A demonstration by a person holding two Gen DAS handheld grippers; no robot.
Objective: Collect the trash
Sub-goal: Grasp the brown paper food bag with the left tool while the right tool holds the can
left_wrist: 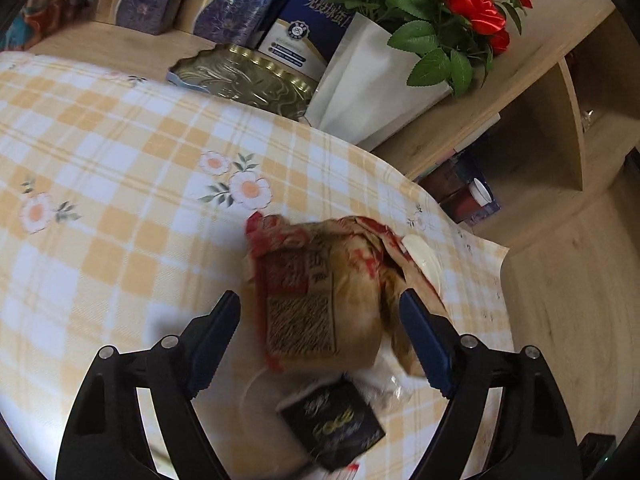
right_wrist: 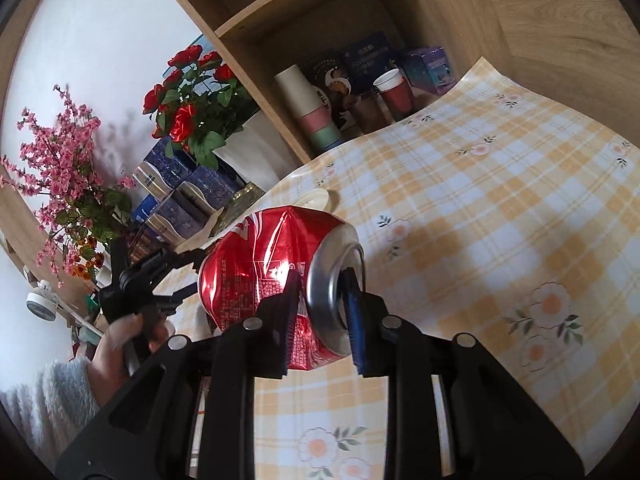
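While my right claw (right_wrist: 324, 316) is clamped on the crushed red soda can (right_wrist: 276, 276), one finger outside the wall and the other poked into the drinking opening at centre frame, my left claw (left_wrist: 320, 340) stands with its jaws apart on either side of a crumpled brown-and-red snack wrapper (left_wrist: 320, 284) at lower centre of its view. That wrapper lies on the yellow-checked counter (left_wrist: 120, 200), near the edge, overlapping a white plate (left_wrist: 424, 260), with a small black box (left_wrist: 332, 424) just below it. I judge the can grip to be thin: the dented wall is slick, and a tilt of my wrist could let it pivot or slide off the inner finger. On the left, the view is blurred, so I cannot tell whether the fingers touch the wrapper yet. Closing now could catch only a loose fold, which might tear free, or drag the plate toward the counter edge at lower right. The black box could also get nudged aside.
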